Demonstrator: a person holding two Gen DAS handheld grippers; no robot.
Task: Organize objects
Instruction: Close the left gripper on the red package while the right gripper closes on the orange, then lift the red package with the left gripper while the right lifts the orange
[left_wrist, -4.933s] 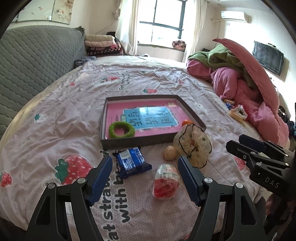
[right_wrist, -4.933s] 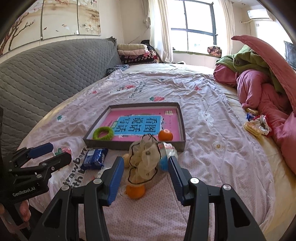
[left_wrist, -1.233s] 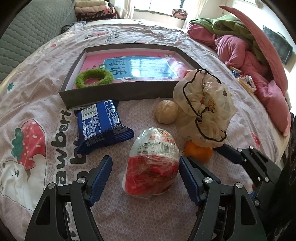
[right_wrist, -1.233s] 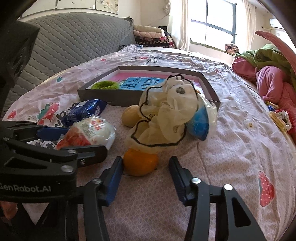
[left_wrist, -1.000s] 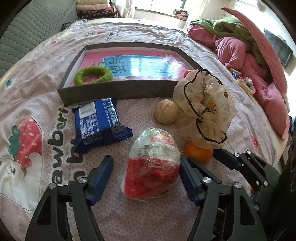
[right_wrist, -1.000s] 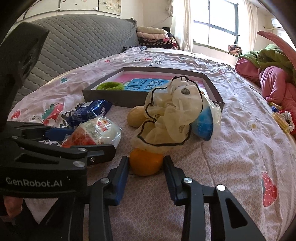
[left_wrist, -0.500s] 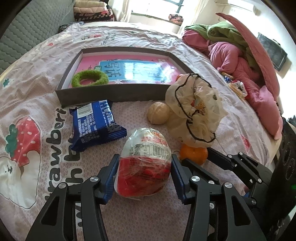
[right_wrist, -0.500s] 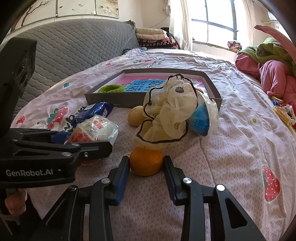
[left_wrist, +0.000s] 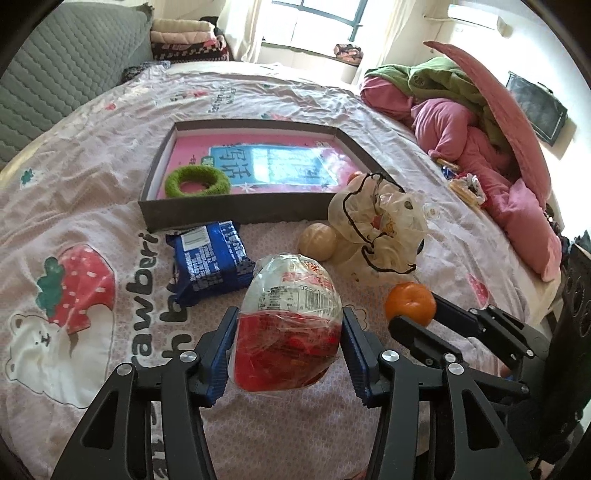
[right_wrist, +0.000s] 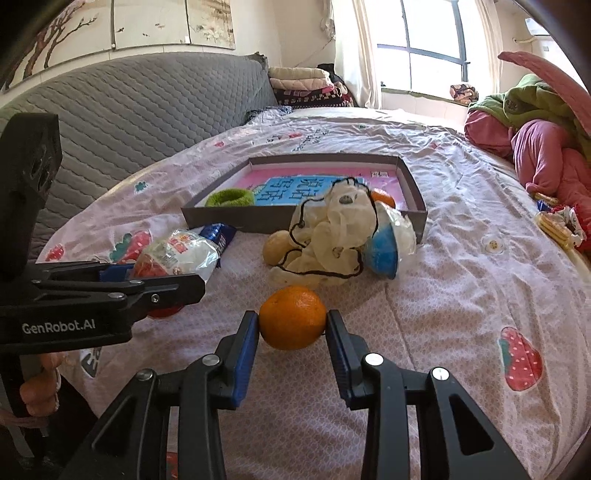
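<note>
My left gripper (left_wrist: 288, 347) is shut on a red and white snack bag (left_wrist: 290, 321) and holds it just above the bed. My right gripper (right_wrist: 291, 328) is shut on an orange (right_wrist: 292, 317), also lifted off the sheet. The orange (left_wrist: 409, 302) and right gripper show at the right of the left wrist view. The snack bag (right_wrist: 177, 254) and left gripper appear at the left of the right wrist view. Farther back lies a shallow grey box (left_wrist: 236, 212) with a pink base, holding a green ring (left_wrist: 197, 181) and a second orange (right_wrist: 382, 197).
A blue biscuit packet (left_wrist: 208, 264), a pale round ball (left_wrist: 317, 242) and a cream drawstring bag (left_wrist: 380, 229) with a blue ball (right_wrist: 382, 254) lie on the strawberry-print sheet before the box. Pink and green bedding (left_wrist: 480, 125) piles at right. A grey headboard (right_wrist: 140, 114) stands at left.
The left jaws closed onto the snack bag and the right jaws closed onto the orange. Both grippers have since risen a little with their loads.
</note>
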